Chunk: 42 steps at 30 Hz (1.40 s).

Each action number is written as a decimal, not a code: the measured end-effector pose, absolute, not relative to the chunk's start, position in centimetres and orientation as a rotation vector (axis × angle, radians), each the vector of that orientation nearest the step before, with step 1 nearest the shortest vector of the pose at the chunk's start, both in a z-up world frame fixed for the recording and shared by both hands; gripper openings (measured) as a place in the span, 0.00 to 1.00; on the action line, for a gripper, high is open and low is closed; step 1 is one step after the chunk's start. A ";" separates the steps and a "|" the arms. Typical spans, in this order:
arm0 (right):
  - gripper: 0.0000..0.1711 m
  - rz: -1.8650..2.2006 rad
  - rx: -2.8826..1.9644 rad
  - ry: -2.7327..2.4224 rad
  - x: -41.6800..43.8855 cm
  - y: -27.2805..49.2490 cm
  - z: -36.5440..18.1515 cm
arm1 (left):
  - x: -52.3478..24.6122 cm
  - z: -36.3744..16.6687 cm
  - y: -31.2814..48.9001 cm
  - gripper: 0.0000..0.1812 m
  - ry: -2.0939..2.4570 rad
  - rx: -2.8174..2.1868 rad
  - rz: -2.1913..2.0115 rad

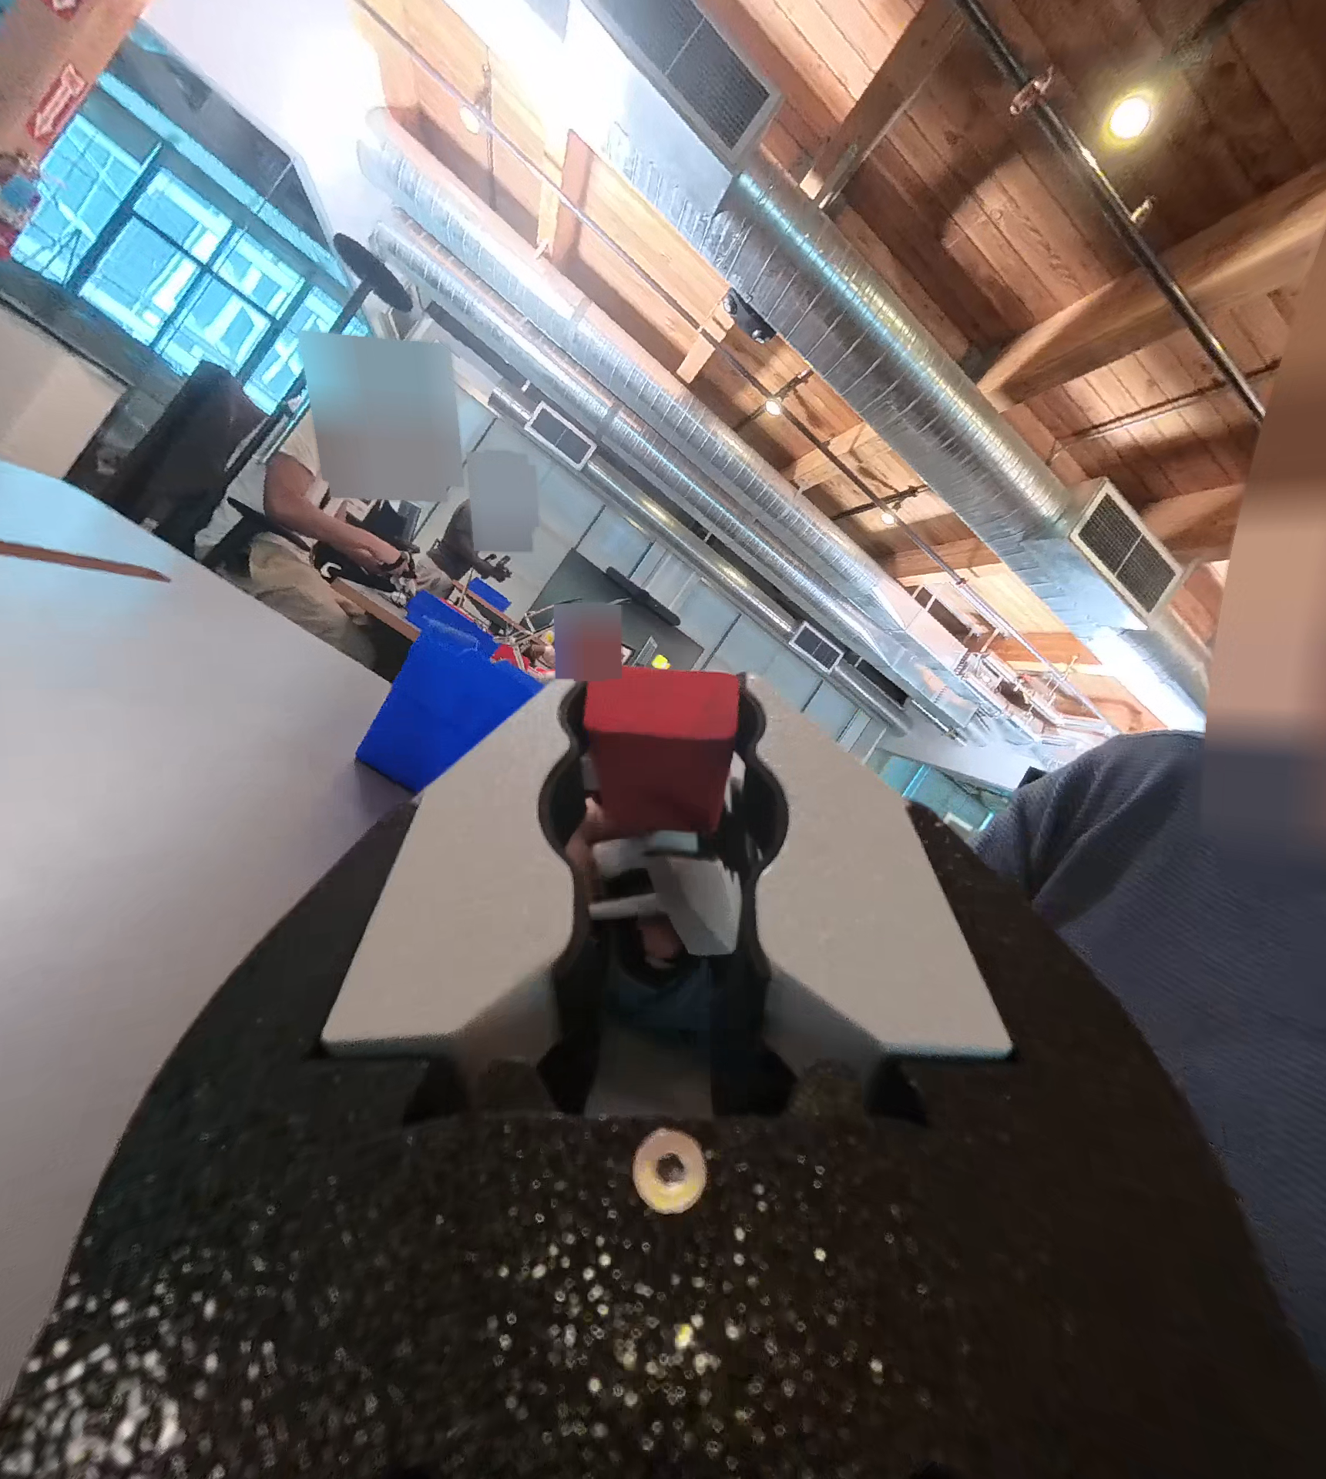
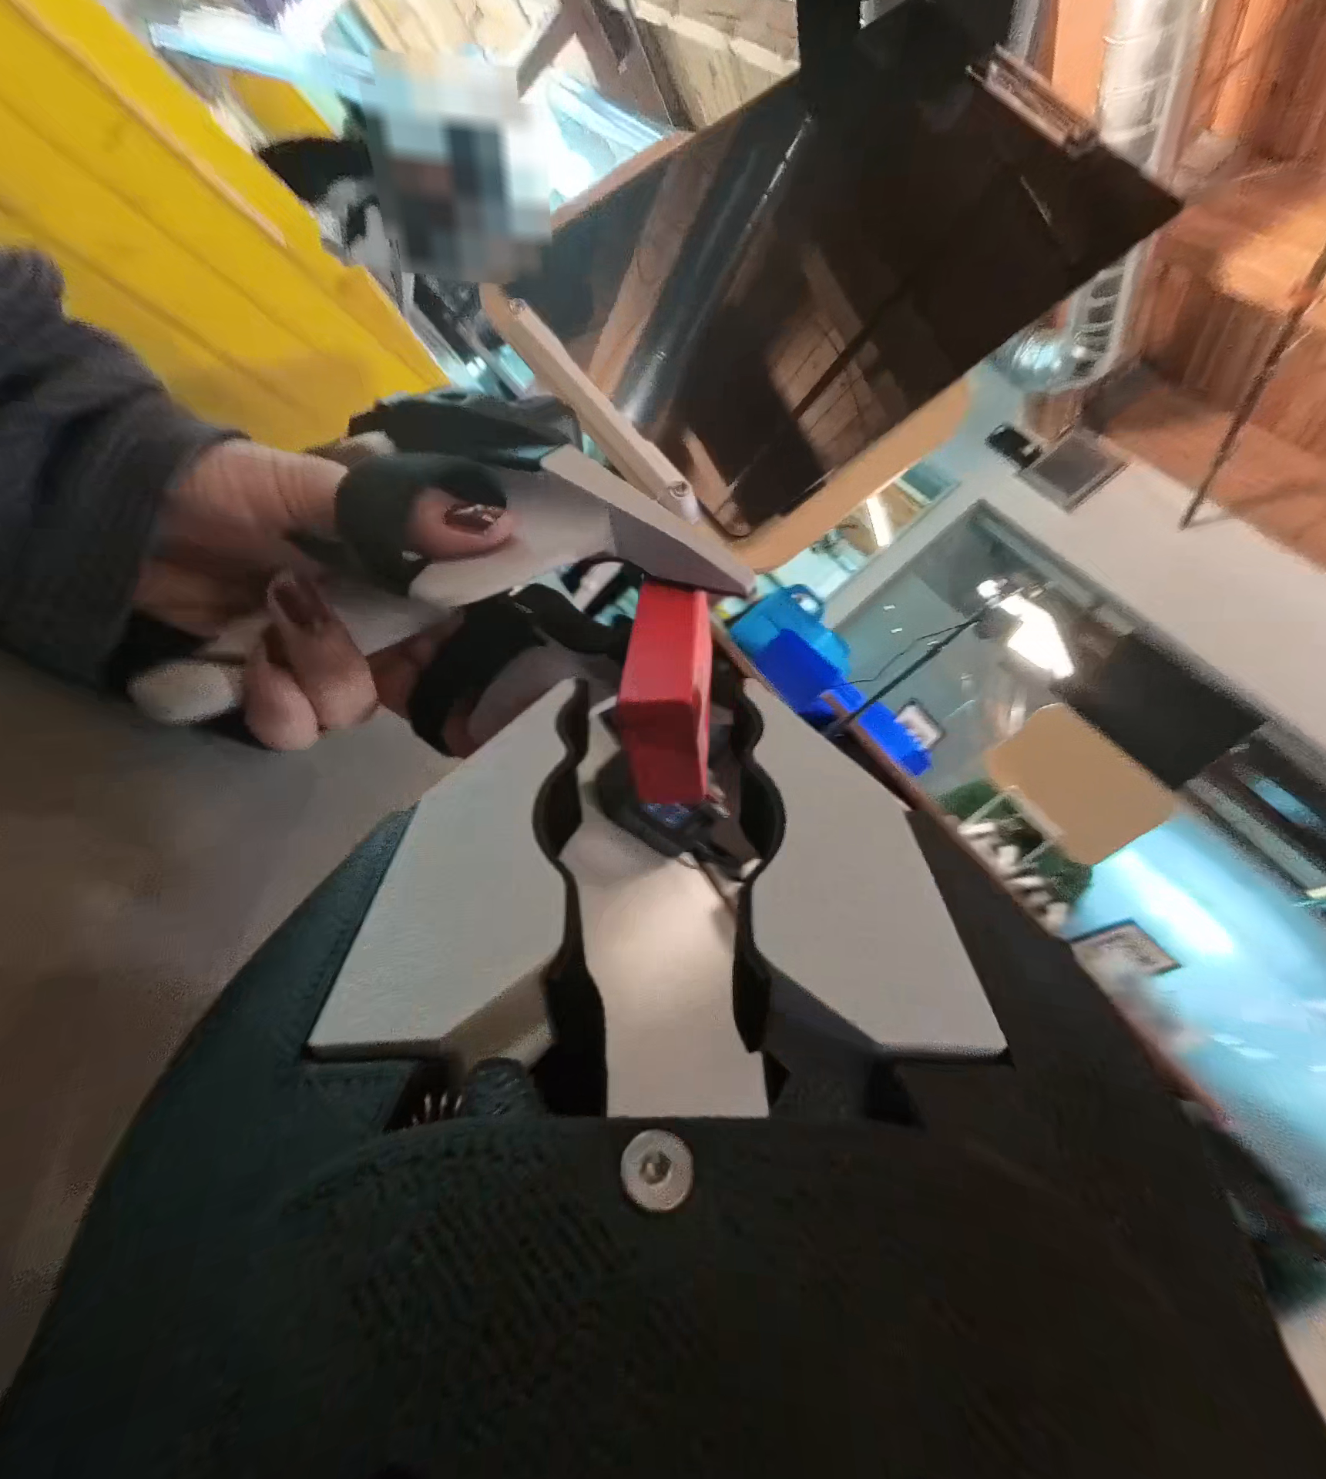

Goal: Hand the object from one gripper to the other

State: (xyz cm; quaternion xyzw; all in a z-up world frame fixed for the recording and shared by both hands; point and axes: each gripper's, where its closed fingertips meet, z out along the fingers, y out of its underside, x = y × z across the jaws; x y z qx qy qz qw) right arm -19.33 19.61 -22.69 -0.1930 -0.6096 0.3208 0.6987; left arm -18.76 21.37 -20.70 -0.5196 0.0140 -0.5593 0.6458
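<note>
Your red block (image 1: 659, 748) is a plain matte rectangular bar with squared edges. It stands between the tips of your left gripper (image 1: 661, 720), whose grey fingers (image 1: 483, 800) pinch its end. In the right wrist view the block (image 2: 663, 688) hangs down from that gripper into the gap of your right gripper (image 2: 663, 720); the right one's jaws look slightly spread, though contact is hard to judge. Your left hand (image 2: 275, 576) grips the handle, the tool tilted downward.

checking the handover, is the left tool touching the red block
Touching: in the left wrist view the left tool has both fingers pressed against the red block's sides.
</note>
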 end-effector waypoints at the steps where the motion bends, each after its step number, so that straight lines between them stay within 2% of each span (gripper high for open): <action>1: 0.24 0.800 -0.473 -1.360 -19.3 19.6 -22.6 | -18.8 -20.4 21.1 0.18 0.046 -1.163 -1.257; 5: 0.31 1.203 -0.650 -1.336 -18.9 19.6 -21.7 | -19.6 -19.3 20.1 0.19 0.071 -1.055 -1.199; 10: 0.31 1.775 -0.907 -1.340 -18.7 19.3 -21.7 | -18.7 -19.2 19.7 0.18 0.163 -1.053 -1.107; 15: 0.22 2.053 -0.976 -1.336 -18.1 18.8 -21.5 | -17.6 -19.7 19.9 0.19 0.223 -1.101 -1.052; 20: 0.20 2.063 -0.990 -1.373 -18.1 18.5 -21.9 | -17.7 -19.8 20.0 0.19 0.219 -1.105 -1.043; 31: 0.19 1.694 -0.882 -1.454 -18.8 18.5 -22.8 | -17.8 -19.9 20.3 0.20 0.197 -1.128 -1.043; 36: 0.24 1.699 -0.918 -1.502 -19.1 18.0 -23.6 | -17.5 -19.9 20.2 0.19 0.219 -1.127 -1.059; 37: 0.20 1.698 -0.904 -1.517 -19.0 17.8 -23.6 | -17.5 -20.0 20.2 0.19 0.217 -1.133 -1.052; 42: 0.20 1.407 -0.823 -1.464 -19.5 19.3 -23.3 | -18.1 -20.2 20.8 0.21 0.162 -1.167 -1.008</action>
